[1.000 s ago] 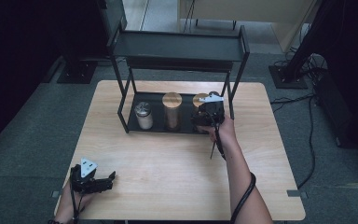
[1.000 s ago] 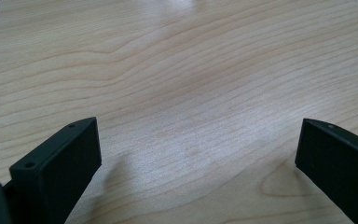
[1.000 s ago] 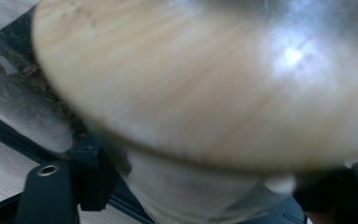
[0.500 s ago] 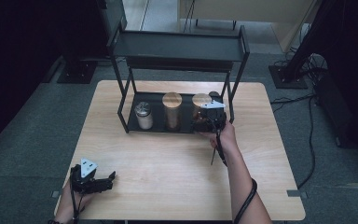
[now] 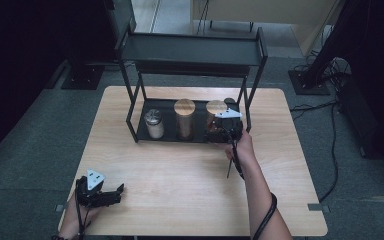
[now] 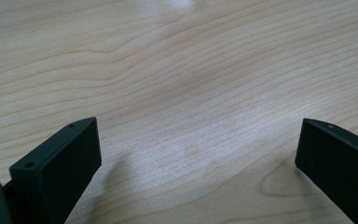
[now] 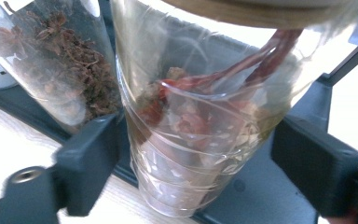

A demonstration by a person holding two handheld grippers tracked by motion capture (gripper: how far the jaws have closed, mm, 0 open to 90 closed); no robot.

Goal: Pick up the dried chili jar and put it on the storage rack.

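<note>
A clear glass jar (image 7: 200, 116) with a wooden lid and dried red chillies inside stands at the right end of the black rack's lower tray (image 5: 145, 136). My right gripper (image 7: 196, 154) has just been closing, and both jaws now sit against that jar's sides. From above, the right gripper (image 5: 220, 131) is at the chilli jar (image 5: 216, 107), reaching in from the table side. My left gripper (image 5: 115, 192) rests low at the table's near left corner. Its jaws stand wide apart, with only bare wood between the left gripper's (image 6: 196, 149) two tips.
A taller wooden-lidded jar of star anise (image 5: 185, 119) and a short metal-lidded jar (image 5: 154, 123) share the tray to the left. The rack's upper shelf (image 5: 190, 50) overhangs them. A rack leg (image 5: 247, 107) stands just right of the gripper. Light wooden table (image 5: 180, 170).
The right gripper has shifted a little toward the person, staying at the right-hand jar. The left gripper has not moved.
</note>
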